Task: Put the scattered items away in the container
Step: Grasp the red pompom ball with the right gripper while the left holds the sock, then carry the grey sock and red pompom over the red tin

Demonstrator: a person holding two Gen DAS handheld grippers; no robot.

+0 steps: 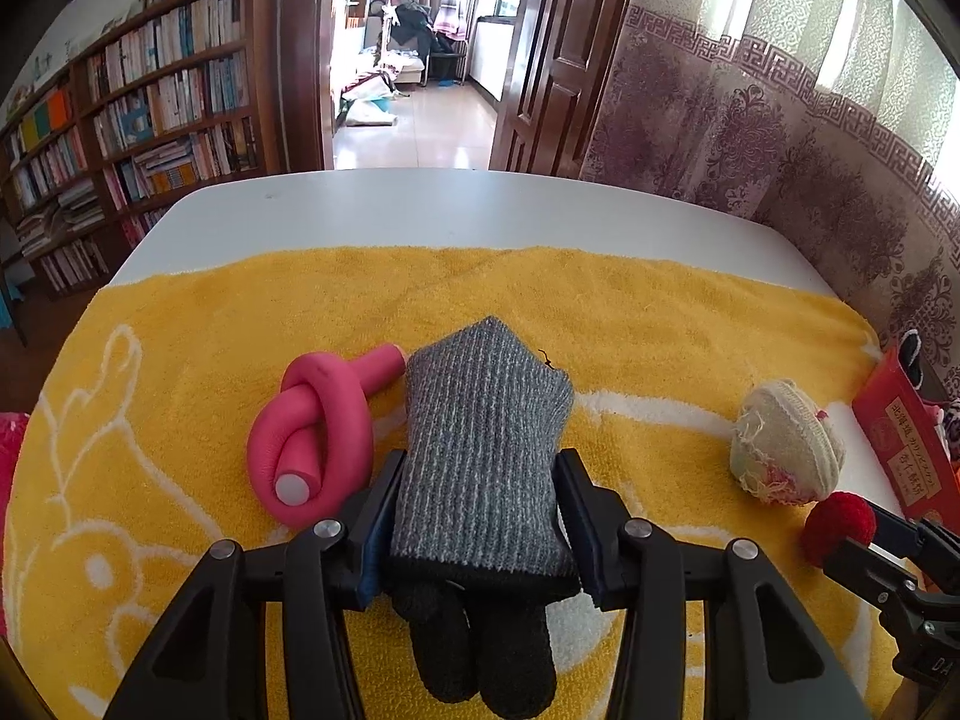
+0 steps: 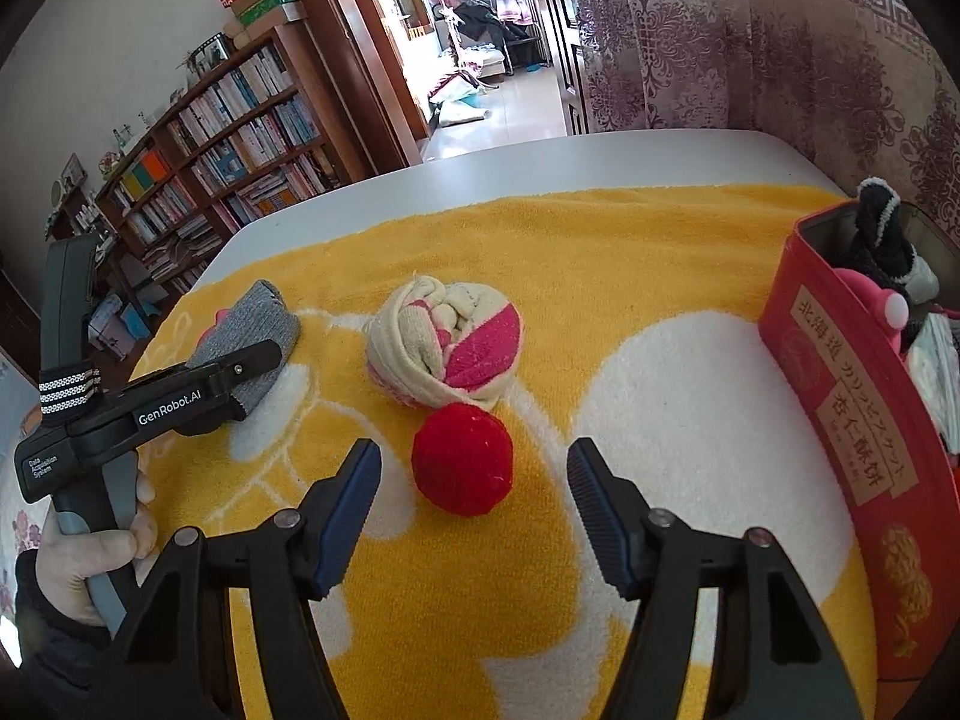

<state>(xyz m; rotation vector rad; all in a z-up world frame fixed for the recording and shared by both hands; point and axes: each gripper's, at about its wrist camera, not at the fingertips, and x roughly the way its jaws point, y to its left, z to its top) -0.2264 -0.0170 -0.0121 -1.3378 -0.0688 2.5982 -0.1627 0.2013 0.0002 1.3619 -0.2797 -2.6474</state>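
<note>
A grey knitted glove [image 1: 480, 450] lies on the yellow towel [image 1: 600, 312], pinched between the left tool's [image 1: 474, 516] jaws. A red pompom [image 2: 462, 459] sits between the right tool's [image 2: 474, 486] open jaws, untouched. The red tin [image 2: 840, 396] stands at right.

Bright daylight, sharp, fisheye-warped edges

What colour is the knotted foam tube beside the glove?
Pink, with a pale end cap; the knotted foam tube shows best in the left wrist view.
</note>
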